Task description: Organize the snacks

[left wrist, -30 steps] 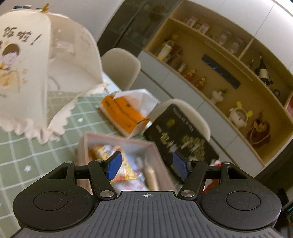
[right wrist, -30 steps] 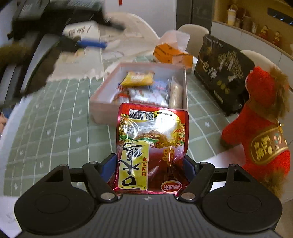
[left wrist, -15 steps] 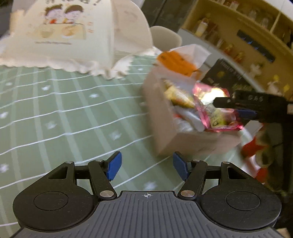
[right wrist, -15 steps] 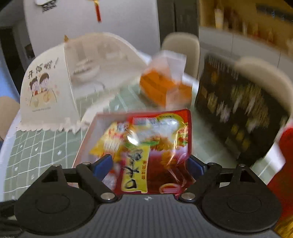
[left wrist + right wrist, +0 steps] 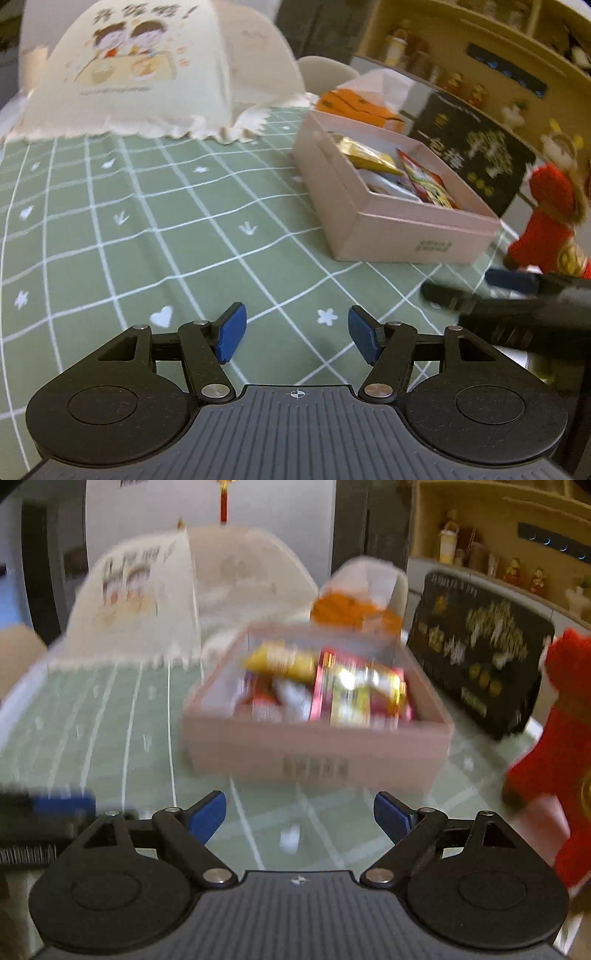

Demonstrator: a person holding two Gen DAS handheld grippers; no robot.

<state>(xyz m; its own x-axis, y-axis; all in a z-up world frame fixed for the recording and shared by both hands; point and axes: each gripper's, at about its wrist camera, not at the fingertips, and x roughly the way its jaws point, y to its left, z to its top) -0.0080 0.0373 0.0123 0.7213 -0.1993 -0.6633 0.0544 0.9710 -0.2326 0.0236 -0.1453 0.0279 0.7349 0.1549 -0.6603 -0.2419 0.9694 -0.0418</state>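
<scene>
A pink box (image 5: 317,749) on the green checked tablecloth (image 5: 110,229) holds the snacks: a red packet (image 5: 360,698) lies inside beside a yellow one (image 5: 280,661). The right gripper (image 5: 300,818), jaws wide and empty, hovers just short of the box's near wall. The left gripper (image 5: 293,334), equally wide and empty, hangs over bare cloth, the box ahead to its right.
</scene>
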